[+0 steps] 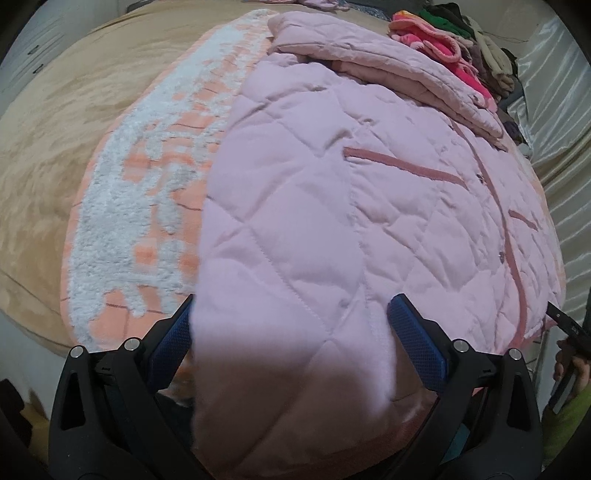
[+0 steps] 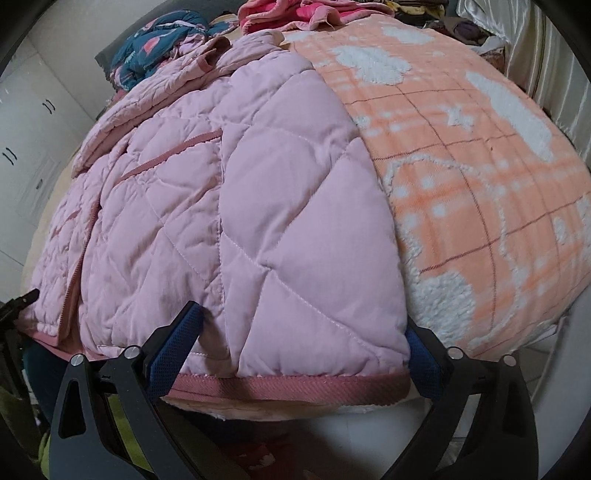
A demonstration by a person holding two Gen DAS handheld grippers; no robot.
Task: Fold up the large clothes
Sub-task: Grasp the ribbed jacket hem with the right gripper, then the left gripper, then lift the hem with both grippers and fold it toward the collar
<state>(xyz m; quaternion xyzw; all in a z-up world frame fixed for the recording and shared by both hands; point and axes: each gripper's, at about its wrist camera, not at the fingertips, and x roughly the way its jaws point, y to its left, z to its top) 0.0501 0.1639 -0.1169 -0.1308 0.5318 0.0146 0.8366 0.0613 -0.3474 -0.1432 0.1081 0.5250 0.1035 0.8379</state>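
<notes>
Spread flat on the orange-and-white blanket (image 2: 480, 177), front side up: a pink quilted jacket (image 1: 314, 206). Long axis running from the hem at the near blanket edge to the collar at the far end, so pointing away from both cameras. Folded sleeve (image 1: 388, 70) laid across the chest near the collar. 2 dark-pink pocket trims and a centre placket with snaps visible on the front.

Left of the blanket, seen by the left wrist camera: a tan bedspread (image 1: 66, 122) underneath. At the jacket's left bottom corner: left gripper (image 1: 291, 343), jaws spread wide, quilted cloth draped between the blue pads; cannot tell whether pressed against the fabric. At the jacket's right bottom corner, against the dark-pink hem binding: right gripper (image 2: 303, 332), jaws likewise wide apart, 1 pad either side of the corner, not clamped.

Beyond the blanket's far edge: a blue patterned garment (image 2: 159, 40), then a heap of bright pink clothes (image 2: 295, 14), then darker folded clothes (image 1: 491, 55) toward the right.
</notes>
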